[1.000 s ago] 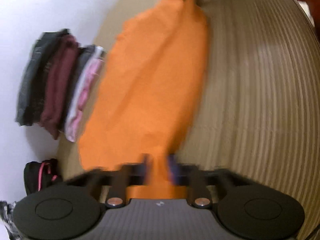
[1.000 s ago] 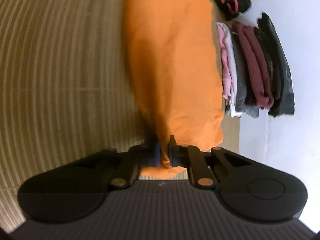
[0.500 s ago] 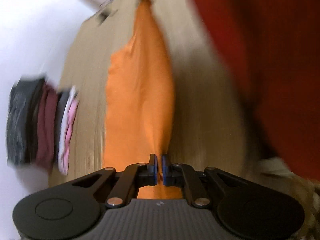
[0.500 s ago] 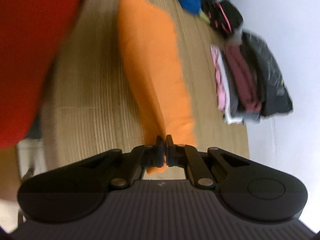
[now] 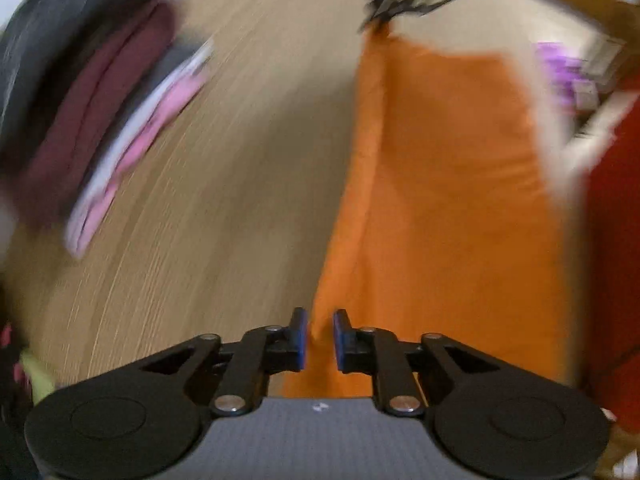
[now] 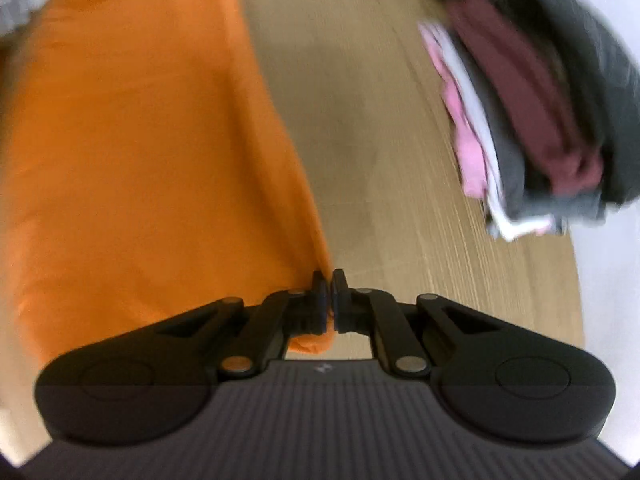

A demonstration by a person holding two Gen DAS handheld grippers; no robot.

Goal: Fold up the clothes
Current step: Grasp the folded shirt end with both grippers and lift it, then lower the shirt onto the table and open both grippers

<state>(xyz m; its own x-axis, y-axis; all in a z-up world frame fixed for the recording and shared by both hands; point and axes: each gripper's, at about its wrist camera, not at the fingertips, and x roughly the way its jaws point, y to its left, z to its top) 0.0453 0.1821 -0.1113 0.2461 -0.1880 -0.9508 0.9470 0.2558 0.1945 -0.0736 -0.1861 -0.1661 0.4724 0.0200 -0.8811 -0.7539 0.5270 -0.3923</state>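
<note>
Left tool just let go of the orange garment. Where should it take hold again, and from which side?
The left tool has just been opening; its pads stand apart, with cloth between them but not pinched. Grip the orange garment at its near corner, on the long edge beside the bare mat. Come from above on the mat side: that edge lies free, and it mirrors the corner pinched in the right tool.
</note>
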